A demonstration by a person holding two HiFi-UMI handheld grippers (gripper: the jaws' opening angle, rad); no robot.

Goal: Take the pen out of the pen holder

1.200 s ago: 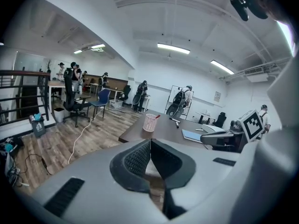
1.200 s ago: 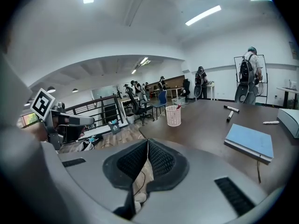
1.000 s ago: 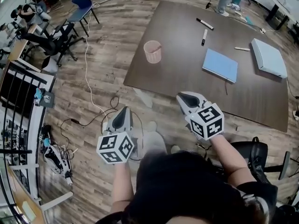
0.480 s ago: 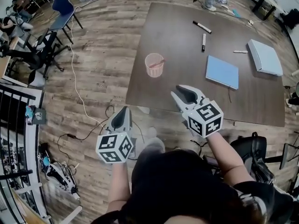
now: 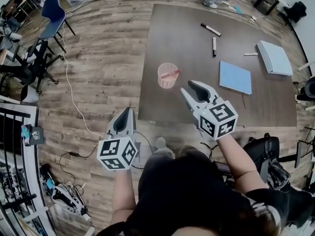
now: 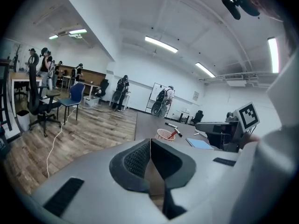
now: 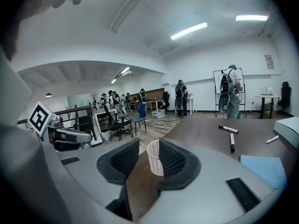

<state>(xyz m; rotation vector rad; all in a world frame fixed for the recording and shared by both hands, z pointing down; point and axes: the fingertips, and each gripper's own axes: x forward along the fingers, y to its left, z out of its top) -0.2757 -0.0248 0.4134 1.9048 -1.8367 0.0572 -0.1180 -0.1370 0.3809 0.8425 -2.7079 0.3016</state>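
A pink mesh pen holder (image 5: 167, 75) stands near the front left corner of the dark table (image 5: 187, 18), with a red pen (image 5: 173, 73) leaning inside it. My right gripper (image 5: 189, 87) hovers over the table's front edge, just right of the holder and apart from it. Its jaws are opening with nothing between them; in the right gripper view the holder (image 7: 154, 157) shows through the gap, farther ahead. My left gripper (image 5: 126, 116) is shut and empty, over the wooden floor to the left of the table. In the left gripper view, the holder (image 6: 164, 134) lies ahead.
On the table lie two black markers (image 5: 210, 29) (image 5: 214, 46), a white pen (image 5: 251, 54), a blue notebook (image 5: 235, 77) and a white box (image 5: 274, 58). Office chairs (image 5: 51, 16) and a cable (image 5: 74, 102) are on the floor at left. A black chair (image 5: 268, 161) stands by my right arm.
Both grippers have moved forward toward the table. The right gripper's jaws went from shut to wide apart, and it now reaches over the table's front edge beside the holder.
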